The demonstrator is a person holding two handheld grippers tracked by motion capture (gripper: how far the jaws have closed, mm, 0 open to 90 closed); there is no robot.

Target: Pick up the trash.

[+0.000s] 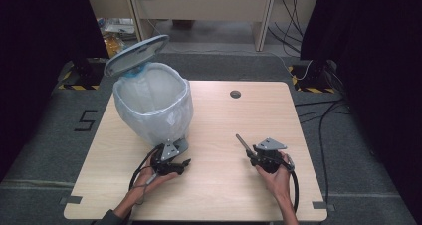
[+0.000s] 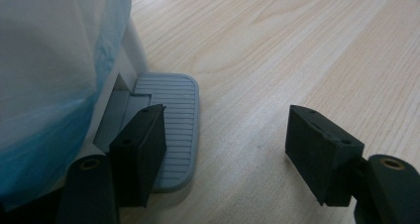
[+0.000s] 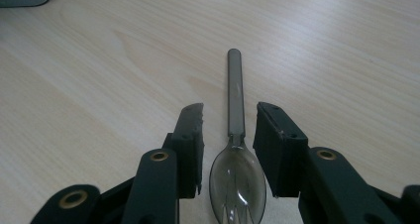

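Light wooden counter (image 1: 219, 185), rectangular, with a small dark round grommet (image 1: 235, 94) near its far edge at about 12 o'clock.

At roughly 10 o'clock on the counter, a grey pedal bin (image 1: 152, 105), lined with a pale translucent bag (image 1: 166, 120) turned over its rim. Grey lid (image 1: 136, 55) tipped up and back, standing open at the bin's 11 o'clock. At the bin's foot, toward 6 o'clock, a ribbed grey pedal (image 2: 174, 130) jutting out over the wood.

Left tool (image 1: 175, 160) at about 7 o'clock on the counter, held in the left hand (image 1: 149, 177), just at the bin's base. In the left gripper view, jaws partly apart with bare wood between them; left-side pad (image 2: 141, 149) lying on the pedal's ribbed top, the other pad over the counter, well clear at 3 o'clock of the pedal. Nothing clamped between them.

Right tool (image 1: 251, 155) at about 5 o'clock on the counter, in the right hand (image 1: 276, 177), pointing toward 11 o'clock. Smoky translucent plastic spork (image 3: 236, 149) lying flat on the wood between its jaws: bowl with short tines back toward the tool body at 6 o'clock, handle running out past the pad tips toward 12 o'clock. Jaws narrowed on either side of the neck, a slim gap visible on each side, so not gripping it.
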